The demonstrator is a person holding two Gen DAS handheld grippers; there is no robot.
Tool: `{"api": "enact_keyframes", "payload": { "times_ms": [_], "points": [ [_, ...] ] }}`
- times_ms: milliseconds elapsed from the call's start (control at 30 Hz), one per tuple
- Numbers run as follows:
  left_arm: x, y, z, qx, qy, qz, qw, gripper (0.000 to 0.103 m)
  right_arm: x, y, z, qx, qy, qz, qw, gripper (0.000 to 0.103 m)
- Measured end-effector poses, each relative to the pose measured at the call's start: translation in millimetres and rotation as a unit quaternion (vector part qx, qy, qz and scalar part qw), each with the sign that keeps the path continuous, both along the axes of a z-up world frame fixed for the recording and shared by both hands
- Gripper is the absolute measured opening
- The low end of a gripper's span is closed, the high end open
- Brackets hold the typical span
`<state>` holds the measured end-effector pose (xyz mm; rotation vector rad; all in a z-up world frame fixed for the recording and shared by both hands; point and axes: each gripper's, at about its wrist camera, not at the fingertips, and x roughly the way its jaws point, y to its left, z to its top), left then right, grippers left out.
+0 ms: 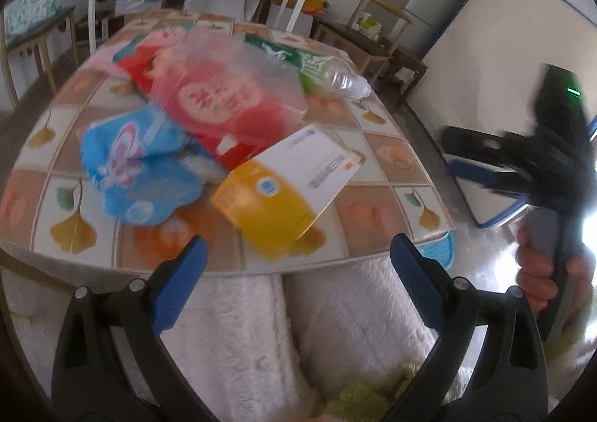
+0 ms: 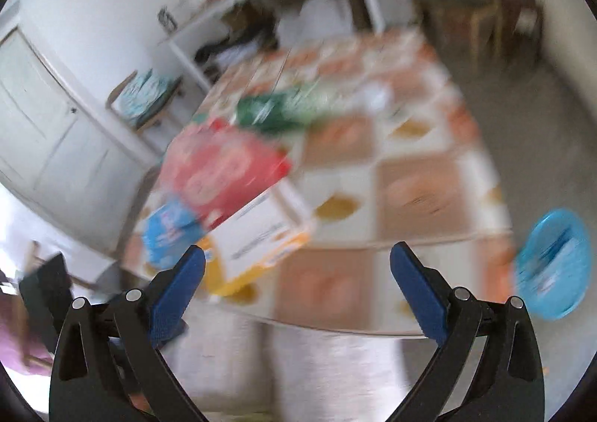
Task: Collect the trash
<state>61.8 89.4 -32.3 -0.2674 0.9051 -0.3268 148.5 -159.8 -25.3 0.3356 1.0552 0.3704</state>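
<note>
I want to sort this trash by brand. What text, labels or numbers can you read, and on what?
None can be read for certain.
red packet: white characters in a round badge, blurred.
white and yellow box: grey print lines, too small.
blue packet: butterfly picture, text blurred.
green bottle label: white design, unreadable.

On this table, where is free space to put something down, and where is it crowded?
Free: the table to the right of the orange-and-white box, toward the blue basin. Crowded: the pile around the red packet, blue packet and bottle.
</note>
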Motion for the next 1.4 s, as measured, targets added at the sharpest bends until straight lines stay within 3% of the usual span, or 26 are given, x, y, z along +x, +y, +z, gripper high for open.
{"api": "enact_keyframes", "payload": {
  "times_ms": [200,467,633,767,1033,1200,1400],
  "points": [
    [-13.7,26.9,-8.8,0.012,-0.024,0.027,0.9993,0.094,32.1,43.6,-38.2,0.007,0.085,-0.042,0.996,0.096],
    [-20.1,43.9,-13.4,0.008,-0.058,0.043,0.9973,0.094,45.6,80.5,-60.3,-0.043,0.118,-0.093,0.988,0.096],
    [-20.6,49.3,-15.3,0.011,-0.063,0.038,0.9972,0.094,39.6,98.8,-62.3,-0.08,0.094,-0.105,0.987,0.096],
    [-20.9,50.3,-12.9,0.011,-0.066,0.037,0.9971,0.094,35.6,102.9,-61.0,-0.094,0.078,-0.074,0.99,0.096],
    [-26.9,50.8,0.3,0.012,-0.088,0.039,0.9953,0.094,24.8,71.2,-47.6,-0.148,0.046,0.01,0.988,0.096],
    [-18.3,56.6,16.2,0.012,-0.105,0.056,0.9928,0.094,21.6,38.7,-38.7,-0.176,0.031,0.007,0.984,0.096],
    [4.6,63.7,39.5,0.015,-0.125,0.058,0.9903,0.094,31.3,30.7,-37.0,-0.152,0.029,0.009,0.988,0.096]
  ]
}}
